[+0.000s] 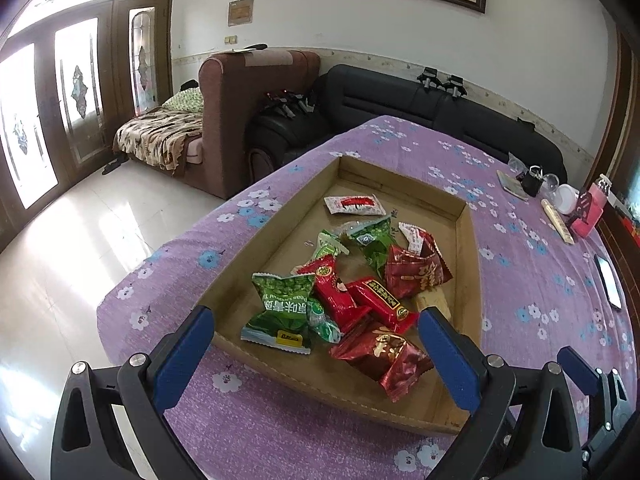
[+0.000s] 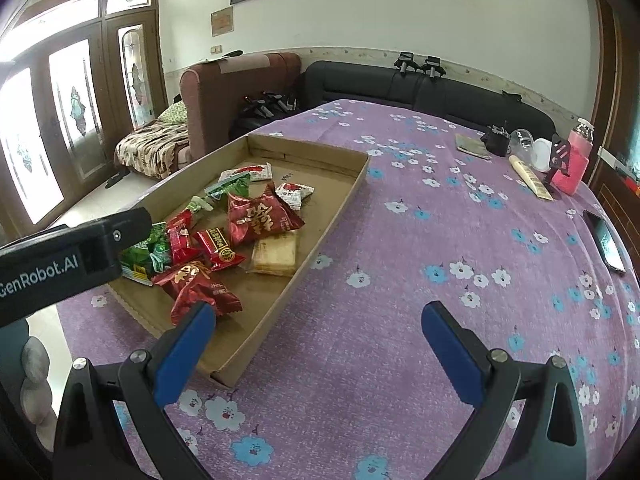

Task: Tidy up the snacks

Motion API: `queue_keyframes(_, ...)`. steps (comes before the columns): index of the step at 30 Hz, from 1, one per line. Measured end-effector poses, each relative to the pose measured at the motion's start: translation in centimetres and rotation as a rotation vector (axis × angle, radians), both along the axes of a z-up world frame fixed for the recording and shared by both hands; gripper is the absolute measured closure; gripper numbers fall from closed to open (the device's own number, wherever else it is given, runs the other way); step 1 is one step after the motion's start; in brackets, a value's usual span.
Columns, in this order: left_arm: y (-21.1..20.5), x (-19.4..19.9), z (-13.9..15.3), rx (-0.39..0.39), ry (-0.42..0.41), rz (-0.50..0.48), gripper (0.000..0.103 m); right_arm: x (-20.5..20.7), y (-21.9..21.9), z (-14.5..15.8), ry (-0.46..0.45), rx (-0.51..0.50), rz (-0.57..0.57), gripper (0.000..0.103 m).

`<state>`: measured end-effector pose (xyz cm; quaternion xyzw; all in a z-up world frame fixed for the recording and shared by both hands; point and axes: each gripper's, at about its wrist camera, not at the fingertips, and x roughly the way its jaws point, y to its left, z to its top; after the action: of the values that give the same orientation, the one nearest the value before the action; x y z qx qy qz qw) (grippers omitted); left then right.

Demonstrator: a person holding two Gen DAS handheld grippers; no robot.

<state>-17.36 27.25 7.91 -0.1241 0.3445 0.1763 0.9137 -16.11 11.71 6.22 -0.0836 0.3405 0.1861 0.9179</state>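
A shallow cardboard tray (image 1: pixel 464 236) (image 2: pixel 344 200) lies on the purple flowered tablecloth and holds several snack packets. Among them are a green pea bag (image 1: pixel 280 312), red wrapped sweets (image 1: pixel 376 300), a dark red foil bag (image 1: pixel 384 356) (image 2: pixel 260 212) and a pale cracker pack (image 2: pixel 276 254). My left gripper (image 1: pixel 316 316) hovers open over the tray's near end, nothing between its blue fingers. My right gripper (image 2: pixel 320 316) is open above the cloth just right of the tray. The left gripper's black body (image 2: pixel 68 252) shows at the left edge of the right wrist view.
At the table's far right stand a pink bottle (image 2: pixel 576 164), a white jar (image 2: pixel 542 154), a black clip (image 2: pixel 496 140), a small booklet (image 2: pixel 472 146) and a cream stick (image 2: pixel 530 178). A phone (image 2: pixel 606 242) lies near the right edge. Sofas stand behind the table.
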Motion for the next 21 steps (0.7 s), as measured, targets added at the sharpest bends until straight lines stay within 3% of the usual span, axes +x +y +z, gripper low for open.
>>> queue_keyframes(21,-0.46,0.39,-0.41,-0.019,0.016,-0.017,0.0,0.08,0.0,-0.37,0.012,-0.005,-0.003,0.0)
